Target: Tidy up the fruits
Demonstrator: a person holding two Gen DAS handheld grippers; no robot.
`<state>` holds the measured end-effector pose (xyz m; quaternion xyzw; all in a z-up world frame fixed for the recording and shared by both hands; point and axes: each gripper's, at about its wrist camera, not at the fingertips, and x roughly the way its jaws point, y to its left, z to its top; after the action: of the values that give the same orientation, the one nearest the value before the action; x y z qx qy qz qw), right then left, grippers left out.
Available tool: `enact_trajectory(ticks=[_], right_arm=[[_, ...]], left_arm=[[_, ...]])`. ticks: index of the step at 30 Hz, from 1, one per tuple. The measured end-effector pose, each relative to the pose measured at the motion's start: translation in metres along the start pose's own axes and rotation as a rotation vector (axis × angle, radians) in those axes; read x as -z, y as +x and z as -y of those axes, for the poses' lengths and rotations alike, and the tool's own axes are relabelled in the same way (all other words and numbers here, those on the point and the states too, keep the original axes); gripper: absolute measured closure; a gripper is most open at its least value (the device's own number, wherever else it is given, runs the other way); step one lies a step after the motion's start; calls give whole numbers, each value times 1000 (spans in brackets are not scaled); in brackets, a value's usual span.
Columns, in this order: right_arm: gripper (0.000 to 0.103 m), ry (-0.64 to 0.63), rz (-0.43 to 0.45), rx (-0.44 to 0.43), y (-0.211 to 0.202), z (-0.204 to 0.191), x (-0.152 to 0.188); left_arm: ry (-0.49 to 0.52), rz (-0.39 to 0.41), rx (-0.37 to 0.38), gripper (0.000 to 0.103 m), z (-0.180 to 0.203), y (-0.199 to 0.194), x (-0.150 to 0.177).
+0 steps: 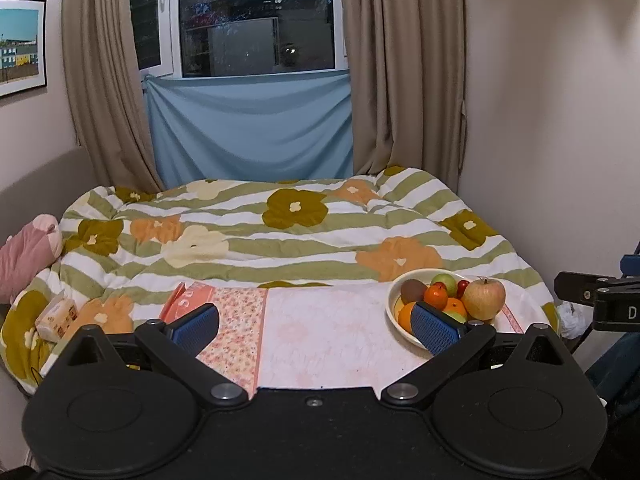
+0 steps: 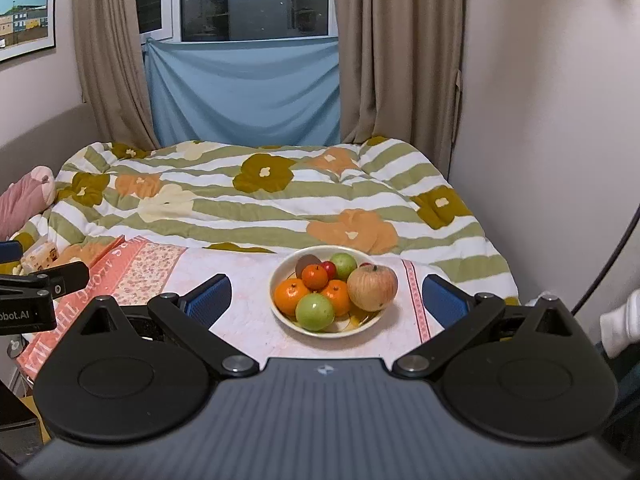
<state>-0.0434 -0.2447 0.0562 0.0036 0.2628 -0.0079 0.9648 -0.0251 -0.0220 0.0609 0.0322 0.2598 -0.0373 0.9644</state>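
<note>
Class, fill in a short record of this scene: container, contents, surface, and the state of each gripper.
container: cream bowl
contents: large apple, green fruits, oranges, small red fruits, a brown fruit
surface: pink floral cloth on a bed quilt
left gripper: open, empty
right gripper: open, facing the bowl, empty

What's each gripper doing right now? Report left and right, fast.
Left gripper: open, fingers spread wide, holding nothing.
Right gripper: open, holding nothing, the fruit bowl in view between its fingers, untouched.
</note>
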Motion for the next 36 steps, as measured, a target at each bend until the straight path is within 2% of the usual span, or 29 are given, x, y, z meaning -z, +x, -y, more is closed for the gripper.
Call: enact_trajectory(ticks=[36], right_arm=[[0,24,-28,3,-1,2,14]], left_arm=[[-1,14,10,0,4,-13,5]])
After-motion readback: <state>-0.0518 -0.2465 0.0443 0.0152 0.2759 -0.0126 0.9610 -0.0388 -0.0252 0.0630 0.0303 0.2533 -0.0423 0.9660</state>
